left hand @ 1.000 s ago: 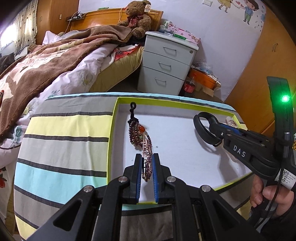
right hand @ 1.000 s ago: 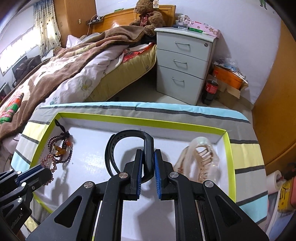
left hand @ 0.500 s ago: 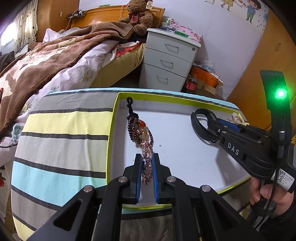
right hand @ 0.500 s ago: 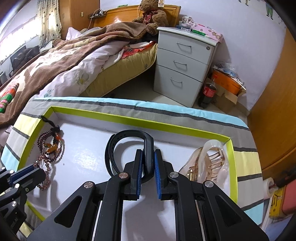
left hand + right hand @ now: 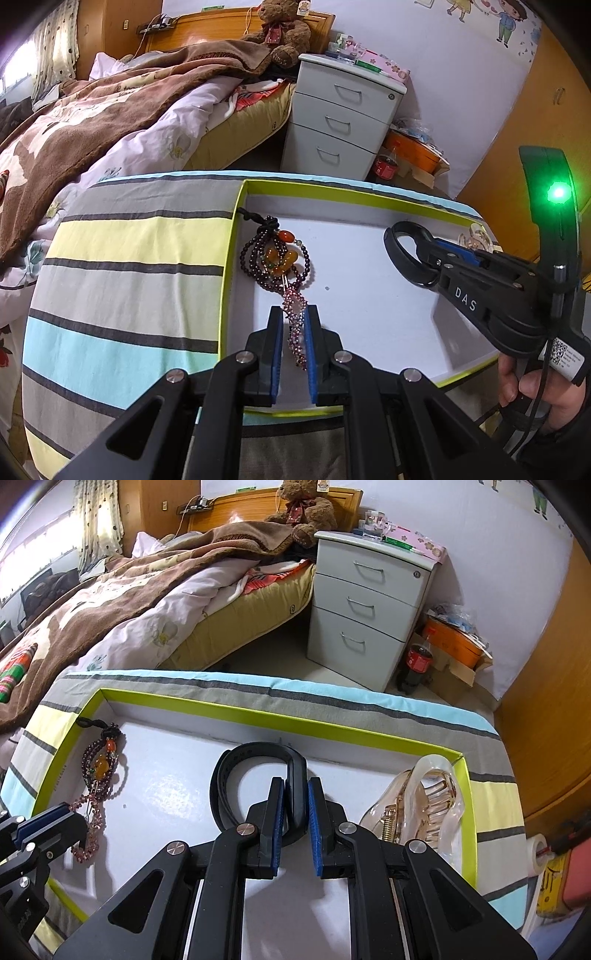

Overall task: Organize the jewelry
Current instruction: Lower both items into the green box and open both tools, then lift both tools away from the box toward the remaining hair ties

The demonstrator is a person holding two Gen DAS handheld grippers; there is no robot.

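A shallow white tray with a lime-green rim (image 5: 332, 186) lies on the striped cloth. My left gripper (image 5: 294, 314) is shut on a pink bead strand (image 5: 295, 332) at the tray's left side. That strand runs into a dark garnet bracelet with orange stones (image 5: 275, 258), coiled on the tray floor. My right gripper (image 5: 295, 786) is shut on a black rubber band (image 5: 236, 771) held over the tray's middle; it also shows in the left wrist view (image 5: 434, 264). A clear hair claw in plastic wrap (image 5: 421, 805) rests in the tray's right corner.
The striped cloth (image 5: 129, 277) covers the table up to its far edge. Beyond stand a bed with a brown blanket (image 5: 92, 110), a white drawer cabinet (image 5: 362, 609), a cola bottle (image 5: 417, 661) and a wooden wardrobe (image 5: 546, 701). A hand (image 5: 524, 380) grips the right tool.
The dark bracelet, stretched out long before, now lies bunched in a coil on the tray floor. Both grippers keep their grips and have barely shifted.
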